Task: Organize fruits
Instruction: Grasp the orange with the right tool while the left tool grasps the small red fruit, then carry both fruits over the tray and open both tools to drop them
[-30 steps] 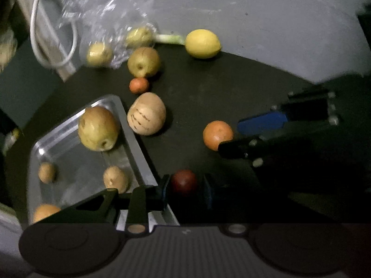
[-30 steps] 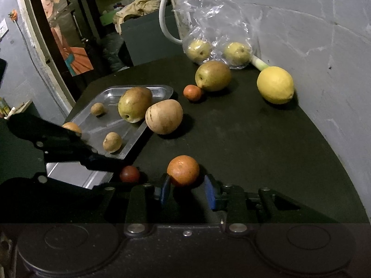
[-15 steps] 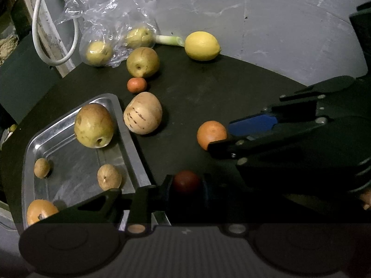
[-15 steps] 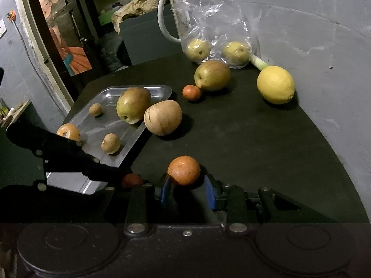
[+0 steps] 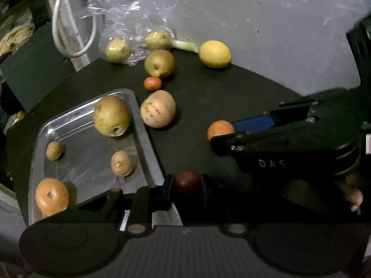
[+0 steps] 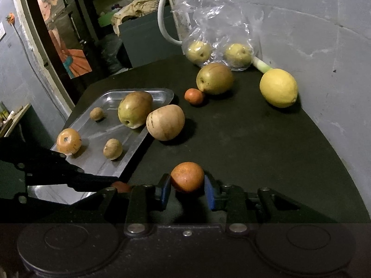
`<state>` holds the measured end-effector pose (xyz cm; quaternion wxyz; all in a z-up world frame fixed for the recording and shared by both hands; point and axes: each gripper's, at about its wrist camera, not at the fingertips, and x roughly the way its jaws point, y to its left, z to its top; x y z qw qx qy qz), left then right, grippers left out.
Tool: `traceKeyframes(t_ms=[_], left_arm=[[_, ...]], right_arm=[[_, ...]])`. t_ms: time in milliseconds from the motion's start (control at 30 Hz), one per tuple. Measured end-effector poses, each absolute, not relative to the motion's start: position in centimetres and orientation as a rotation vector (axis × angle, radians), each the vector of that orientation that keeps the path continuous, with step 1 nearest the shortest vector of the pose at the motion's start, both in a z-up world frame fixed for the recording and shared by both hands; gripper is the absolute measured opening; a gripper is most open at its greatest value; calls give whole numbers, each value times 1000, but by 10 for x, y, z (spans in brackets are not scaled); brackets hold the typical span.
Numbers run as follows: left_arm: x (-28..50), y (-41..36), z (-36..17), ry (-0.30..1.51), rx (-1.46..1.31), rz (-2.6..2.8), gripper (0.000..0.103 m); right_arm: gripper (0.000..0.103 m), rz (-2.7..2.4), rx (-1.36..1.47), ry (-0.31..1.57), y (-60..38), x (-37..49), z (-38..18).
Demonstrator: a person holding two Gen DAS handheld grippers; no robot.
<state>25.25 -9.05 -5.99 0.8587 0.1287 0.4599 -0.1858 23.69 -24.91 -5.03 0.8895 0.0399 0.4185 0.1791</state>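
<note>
Left gripper (image 5: 186,186) low in the frame, jaws narrowed onto a small dark red fruit (image 5: 187,182), apparently pinched between the pads just beside the near corner of the metal tray (image 5: 148,148). Right gripper (image 6: 187,191) at lower centre of its own view, jaws bracketing an orange (image 6: 187,176) on the black bench (image 6: 255,143); pads touching or nearly so, firm contact impossible to confirm. Already in the tray: a large pear (image 5: 111,115), two small brown fruits, and an orange-coloured fruit at lower left. Outside it: a tan striped fruit (image 5: 158,108) against the tray's edge, a small orange fruit (image 5: 152,83), another pear (image 5: 159,63), a lemon (image 5: 215,54) at upper right, and two more inside a plastic bag (image 5: 129,34) at upper centre.

Likely trouble from here:
- Round, smooth fruit squirting out of a shallow pinch, then rolling across the bench.
- Both tools converging on the tray together and knocking into each other.
- A dropped fruit striking the tray rim, nudging the tan striped fruit or bouncing out.
</note>
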Motion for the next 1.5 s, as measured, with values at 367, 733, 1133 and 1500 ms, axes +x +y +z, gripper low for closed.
traceKeyframes(t_ms=[367,733,1133,1500], left_arm=[[236,-28,-40,967,66,-257,26],[224,42,-42,985,-24,-94,26],[198,80,-48,1011,-38,-59,26],[192,97,-53,1012,-51,-49,26]], right_arm=[[33,407,67,842,-221,216,-33],[33,477,28,846,-175,195,-26],[33,513,-19,878,-129,170,-32],[33,491,-40,901,-107,159,-37]])
